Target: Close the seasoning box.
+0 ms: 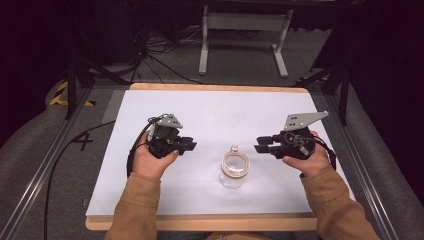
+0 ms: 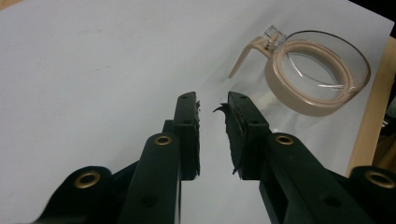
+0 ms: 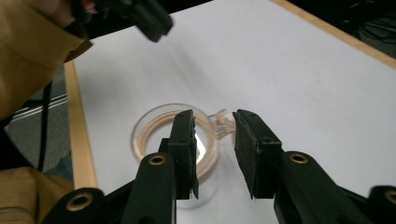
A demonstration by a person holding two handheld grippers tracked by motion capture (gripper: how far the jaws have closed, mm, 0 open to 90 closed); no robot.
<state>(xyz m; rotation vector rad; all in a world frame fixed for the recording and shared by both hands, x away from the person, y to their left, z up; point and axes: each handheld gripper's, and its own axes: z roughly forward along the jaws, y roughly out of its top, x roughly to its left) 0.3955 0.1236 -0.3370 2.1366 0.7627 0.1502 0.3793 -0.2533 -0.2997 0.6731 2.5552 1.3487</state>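
a clear glass jar (image 1: 233,172) with a beige rim and small clasp stands upright near the front edge of the white worktop (image 1: 210,112), between the left gripper (image 1: 187,146) and right gripper (image 1: 261,144). both hover beside it, fingers slightly apart, holding nothing.

A clear glass jar (image 1: 233,171) with a beige rim and clasp stands on the plain white counter (image 1: 210,107), edged in pale wood. Black grippers, grey plates on top; tan sleeves (image 1: 135,207).
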